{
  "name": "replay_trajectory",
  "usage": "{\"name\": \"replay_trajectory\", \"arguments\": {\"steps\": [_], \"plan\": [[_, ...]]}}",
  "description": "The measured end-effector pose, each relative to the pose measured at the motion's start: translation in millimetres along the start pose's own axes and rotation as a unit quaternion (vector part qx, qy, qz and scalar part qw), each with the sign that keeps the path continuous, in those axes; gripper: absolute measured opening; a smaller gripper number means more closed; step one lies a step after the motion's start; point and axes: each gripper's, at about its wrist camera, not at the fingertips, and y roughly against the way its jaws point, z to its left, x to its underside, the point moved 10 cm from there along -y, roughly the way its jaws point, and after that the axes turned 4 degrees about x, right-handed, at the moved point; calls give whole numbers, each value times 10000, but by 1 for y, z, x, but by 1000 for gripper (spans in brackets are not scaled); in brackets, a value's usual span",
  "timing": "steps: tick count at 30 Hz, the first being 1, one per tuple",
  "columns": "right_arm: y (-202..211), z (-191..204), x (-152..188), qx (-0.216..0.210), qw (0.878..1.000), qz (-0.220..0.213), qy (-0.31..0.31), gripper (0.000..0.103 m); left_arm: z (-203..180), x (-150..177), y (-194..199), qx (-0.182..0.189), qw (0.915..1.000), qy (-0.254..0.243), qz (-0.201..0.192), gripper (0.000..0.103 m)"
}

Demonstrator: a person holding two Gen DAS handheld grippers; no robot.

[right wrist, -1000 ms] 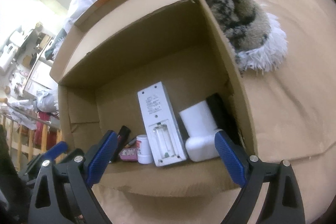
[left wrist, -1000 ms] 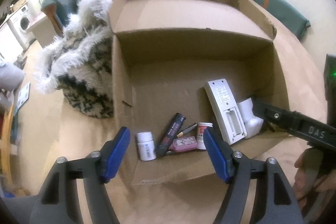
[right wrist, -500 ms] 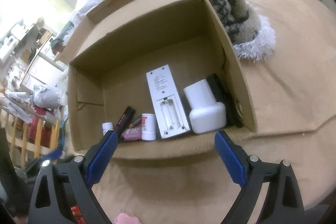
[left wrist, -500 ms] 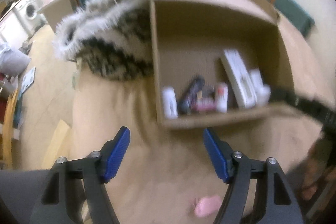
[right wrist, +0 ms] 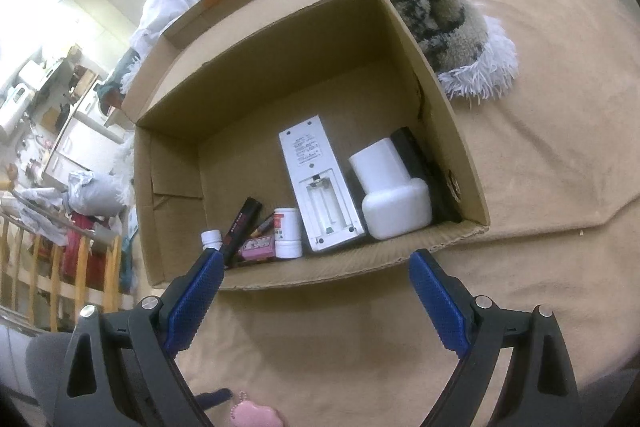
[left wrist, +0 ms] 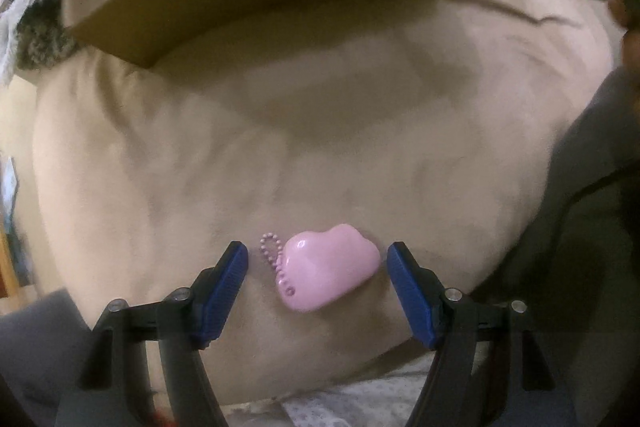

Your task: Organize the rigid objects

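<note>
Only the right wrist view shows inside the cardboard box [right wrist: 404, 39], holding a white remote [right wrist: 316, 183] and a white bottle [right wrist: 392, 195]. The pink cloud keychain [left wrist: 330, 267] lies on the tan cover [left wrist: 320, 131], at 6 o'clock from the box, untouched between the parted fingers of the left gripper [left wrist: 318, 287]. The right gripper [right wrist: 314, 301] hovers level, fingers spread, before the box's near edge.

Right claw [right wrist: 316, 291] agape before cardboard box [right wrist: 460, 131]

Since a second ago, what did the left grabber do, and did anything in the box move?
The left gripper pulled back from the cardboard box and dropped low over the tan blanket, its open jaws now either side of the pink cloud charm, not gripping it. The right gripper backed off a little, open and empty. The white remote and white bottle stayed put.
</note>
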Motion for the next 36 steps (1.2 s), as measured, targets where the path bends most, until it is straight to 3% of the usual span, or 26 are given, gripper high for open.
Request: {"name": "replay_trajectory", "arguments": {"steps": [2,5,11,18,19,20,27,36], "plan": [[1,0,0,-11,10000,0,-5,99,-3,-3,-4,-123,9999,-83,-24,65],[3,-2,-1,-56,10000,-21,-66,99,-4,-2,-6,-115,9999,-54,1,39],[11,-9,-9,-468,9978,-101,-465,99,12,-2,-4,-27,9999,126,-29,38],[43,-49,-24,-934,9883,-408,-1132,99,47,-10,9,38,9963,810,-288,35],[46,-55,-24,-1024,9860,-397,-1255,99,51,-11,12,59,9954,890,-341,27],[50,-62,-24,-1106,9834,-410,-1376,99,54,-12,16,72,9947,952,-393,11],[61,-91,-23,-1119,9773,-485,-1735,99,66,-18,29,396,9895,1262,-578,10],[49,-68,-22,-1126,9831,-356,-1402,99,72,-25,56,677,9839,1411,-857,9]]}}
